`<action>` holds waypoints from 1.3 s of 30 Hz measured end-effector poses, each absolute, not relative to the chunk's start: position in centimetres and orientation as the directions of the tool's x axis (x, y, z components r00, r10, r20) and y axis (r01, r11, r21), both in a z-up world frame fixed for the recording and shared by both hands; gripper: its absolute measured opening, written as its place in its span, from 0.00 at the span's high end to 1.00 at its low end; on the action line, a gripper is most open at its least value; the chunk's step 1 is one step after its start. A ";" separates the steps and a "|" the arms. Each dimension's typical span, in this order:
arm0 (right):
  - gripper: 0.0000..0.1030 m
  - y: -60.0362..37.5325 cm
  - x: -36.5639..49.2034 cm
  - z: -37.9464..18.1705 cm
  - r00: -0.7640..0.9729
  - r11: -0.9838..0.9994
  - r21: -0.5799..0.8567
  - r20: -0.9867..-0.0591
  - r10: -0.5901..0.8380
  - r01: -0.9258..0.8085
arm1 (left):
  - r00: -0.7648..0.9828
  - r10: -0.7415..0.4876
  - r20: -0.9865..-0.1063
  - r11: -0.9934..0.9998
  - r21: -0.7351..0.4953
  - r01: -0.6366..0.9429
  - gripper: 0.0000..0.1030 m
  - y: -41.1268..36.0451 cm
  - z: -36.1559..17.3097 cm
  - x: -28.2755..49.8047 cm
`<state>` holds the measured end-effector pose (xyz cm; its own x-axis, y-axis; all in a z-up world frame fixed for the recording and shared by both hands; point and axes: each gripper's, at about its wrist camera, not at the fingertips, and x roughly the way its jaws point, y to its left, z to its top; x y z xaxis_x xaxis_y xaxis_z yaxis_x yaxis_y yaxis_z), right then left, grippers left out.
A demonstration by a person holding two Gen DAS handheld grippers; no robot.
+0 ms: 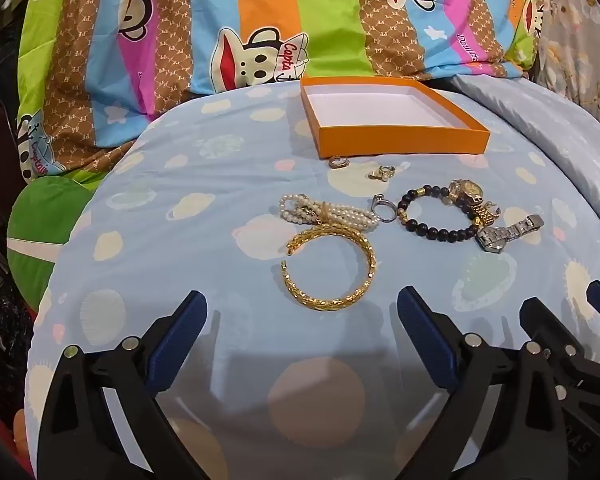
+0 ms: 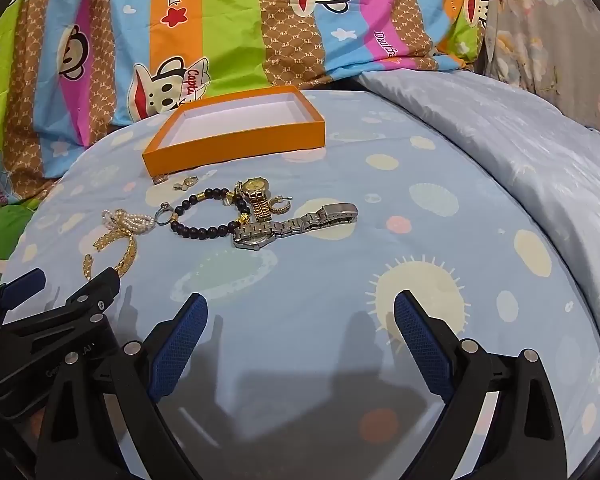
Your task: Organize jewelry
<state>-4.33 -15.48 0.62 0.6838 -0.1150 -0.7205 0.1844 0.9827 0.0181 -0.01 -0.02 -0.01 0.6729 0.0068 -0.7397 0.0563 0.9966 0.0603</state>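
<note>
Gold bangle (image 1: 330, 270) just ahead of left tool (image 1: 302, 312), both tools (image 2: 300, 312) released.

Bright, even light. Soft grey shadows fall on the pale blue planet-print sheet (image 1: 220, 184) at 6 o'clock. Edges bend and go dark.
</note>
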 end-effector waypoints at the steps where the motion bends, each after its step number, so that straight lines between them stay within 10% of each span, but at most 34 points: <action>1: 0.10 -15.3 -4.5 0.7 0.686 0.982 0.017 -0.718 -0.117 0.186 | 0.671 0.000 -0.742 0.997 0.053 0.059 0.09 0.0 0.0 0.0; 39: 0.10 -16.0 -4.1 0.4 0.678 0.981 0.047 -0.728 -0.095 0.188 | 0.678 0.009 -0.735 0.996 0.068 0.061 0.10 -0.5 0.2 -0.2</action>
